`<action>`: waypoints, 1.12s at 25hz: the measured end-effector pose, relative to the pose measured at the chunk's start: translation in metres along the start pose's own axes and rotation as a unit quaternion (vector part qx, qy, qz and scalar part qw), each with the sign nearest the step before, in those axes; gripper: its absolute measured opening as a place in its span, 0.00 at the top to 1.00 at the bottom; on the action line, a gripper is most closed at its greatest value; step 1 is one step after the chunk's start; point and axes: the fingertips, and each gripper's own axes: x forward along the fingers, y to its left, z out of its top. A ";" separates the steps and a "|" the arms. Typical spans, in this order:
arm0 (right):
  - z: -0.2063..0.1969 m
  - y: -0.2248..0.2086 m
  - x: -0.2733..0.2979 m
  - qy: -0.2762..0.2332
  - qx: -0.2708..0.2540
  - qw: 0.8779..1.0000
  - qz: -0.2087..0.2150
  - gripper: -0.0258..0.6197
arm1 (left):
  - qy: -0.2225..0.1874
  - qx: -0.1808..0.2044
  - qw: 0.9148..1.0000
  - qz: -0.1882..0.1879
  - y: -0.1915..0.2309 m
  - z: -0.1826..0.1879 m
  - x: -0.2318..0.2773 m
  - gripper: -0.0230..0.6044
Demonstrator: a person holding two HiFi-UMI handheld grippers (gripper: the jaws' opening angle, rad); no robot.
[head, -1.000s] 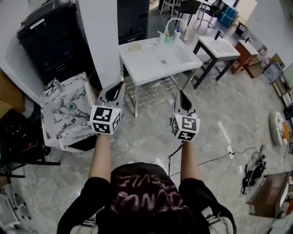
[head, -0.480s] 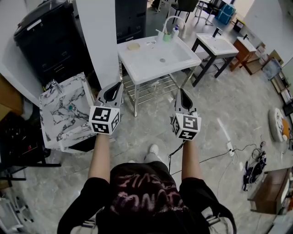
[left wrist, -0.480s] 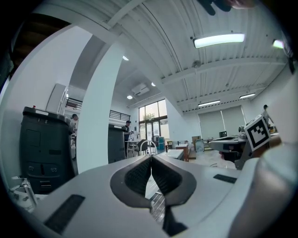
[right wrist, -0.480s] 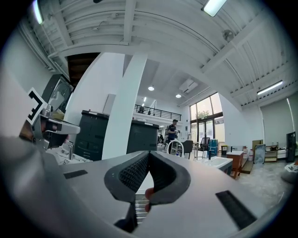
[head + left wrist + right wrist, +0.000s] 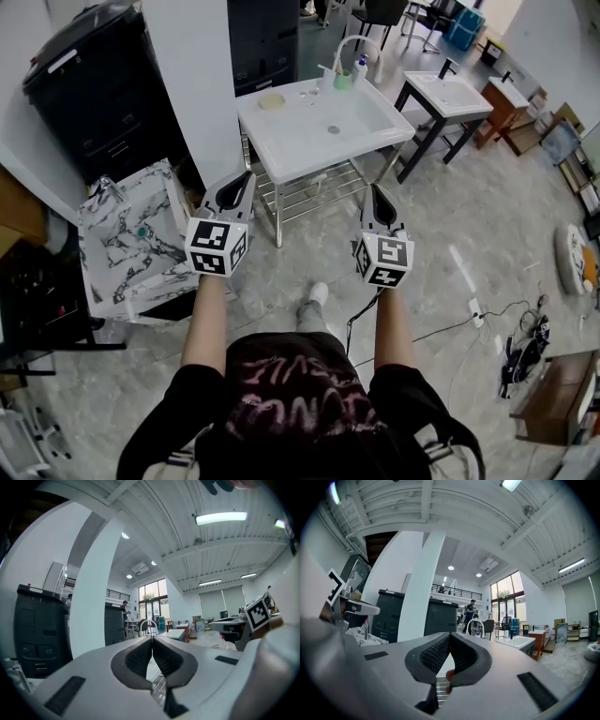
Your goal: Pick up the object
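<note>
Showed right hand-held gripper (image 5: 450, 638) held level with jaws pressed together at tips. Looked past them onto white pillar (image 5: 423, 588), dark cabinets (image 5: 391, 613), arched faucet (image 5: 476, 624), white sink (image 5: 519, 641), plus person (image 5: 469, 612) far back.

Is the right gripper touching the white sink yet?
Apart. In the head view the right gripper is short of the white sink, and a strip of floor shows between them.

White basin (image 5: 300, 141) on a silver frame (image 5: 314, 187). The slab (image 5: 127, 239) is white, veined black. Grey marbled floor (image 5: 450, 216). Black-and-white square markers (image 5: 216, 248) on the grey left tool (image 5: 248, 176) and grey right tool (image 5: 375, 189). Black shirt (image 5: 291, 394), pink lettering. Black cabinet (image 5: 89, 84).
</note>
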 end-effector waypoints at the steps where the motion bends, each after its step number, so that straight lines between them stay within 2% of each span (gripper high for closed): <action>1: -0.002 -0.004 0.008 0.001 0.002 1.000 0.000 0.94 | 0.001 0.001 1.000 0.000 0.001 -0.001 0.008 0.94; 13: -0.029 -0.056 0.138 0.016 0.010 0.999 0.029 0.94 | 0.041 -0.004 0.999 0.009 0.024 -0.028 0.138 0.94; 19: -0.036 -0.093 0.209 0.018 0.028 0.998 0.047 0.94 | 0.057 -0.009 0.998 0.029 0.039 -0.032 0.206 0.94; 28: -0.048 -0.138 0.290 0.027 0.022 0.996 0.084 0.94 | 0.065 -0.021 0.996 0.059 0.043 -0.029 0.291 0.94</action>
